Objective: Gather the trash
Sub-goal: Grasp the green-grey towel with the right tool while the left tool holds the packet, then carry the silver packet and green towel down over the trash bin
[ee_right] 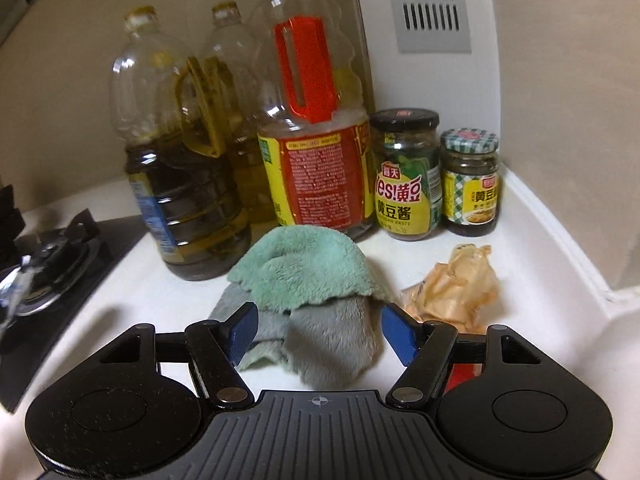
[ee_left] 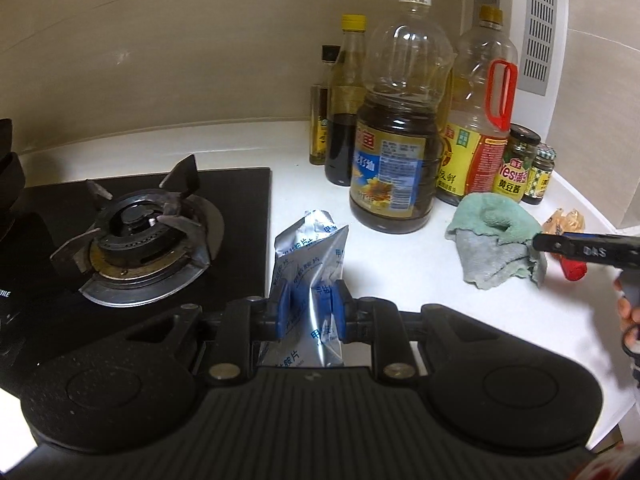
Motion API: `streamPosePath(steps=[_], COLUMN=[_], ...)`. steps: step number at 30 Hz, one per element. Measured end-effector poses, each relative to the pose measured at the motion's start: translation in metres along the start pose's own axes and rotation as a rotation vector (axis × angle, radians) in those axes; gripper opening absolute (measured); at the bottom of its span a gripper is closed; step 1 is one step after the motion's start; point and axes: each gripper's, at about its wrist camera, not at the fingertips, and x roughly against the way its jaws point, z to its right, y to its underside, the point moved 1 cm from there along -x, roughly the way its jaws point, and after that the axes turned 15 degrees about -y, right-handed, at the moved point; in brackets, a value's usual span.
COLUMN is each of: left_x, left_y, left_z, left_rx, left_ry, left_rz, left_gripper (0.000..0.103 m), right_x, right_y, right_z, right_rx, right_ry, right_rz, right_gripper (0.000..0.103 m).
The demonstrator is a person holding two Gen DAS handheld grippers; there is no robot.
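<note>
My left gripper (ee_left: 310,312) is shut on a silver foil packet with blue print (ee_left: 308,248), held upright above the white counter beside the stove. My right gripper (ee_right: 319,334) is open, its blue pads on either side of a green and grey cloth (ee_right: 316,280) lying on the counter. A crumpled orange plastic wrapper (ee_right: 456,284) lies just right of the cloth; it also shows in the left wrist view (ee_left: 566,222). A red item (ee_right: 460,376) is partly hidden under my right gripper. The right gripper's body (ee_left: 588,250) reaches in from the right in the left wrist view.
Several oil and sauce bottles (ee_left: 394,152) and two jars (ee_right: 406,176) stand at the back against the wall. A black gas stove (ee_left: 148,224) with its burner is at the left. A white appliance with vents (ee_right: 432,8) stands in the back right corner.
</note>
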Motion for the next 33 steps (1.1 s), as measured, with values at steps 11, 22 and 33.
streamPosePath(steps=[11,22,33], left_x=[0.005,0.027,0.067], left_y=[0.010,0.006,0.016], left_z=[-0.013,-0.017,-0.012], left_rx=[0.005,-0.001,-0.050], left_ry=[-0.012,0.068,0.246], left_rz=[-0.017,0.033,0.056], left_gripper=[0.020,0.020,0.020], right_x=[-0.026,0.070,0.186], right_y=[-0.002,-0.034,0.005], right_z=[0.005,-0.050,-0.124], right_rx=[-0.028,0.036,0.001], right_ry=[-0.011,-0.096,-0.069], right_rz=[-0.023,0.211,0.304], right_gripper=[0.018,0.016,0.016])
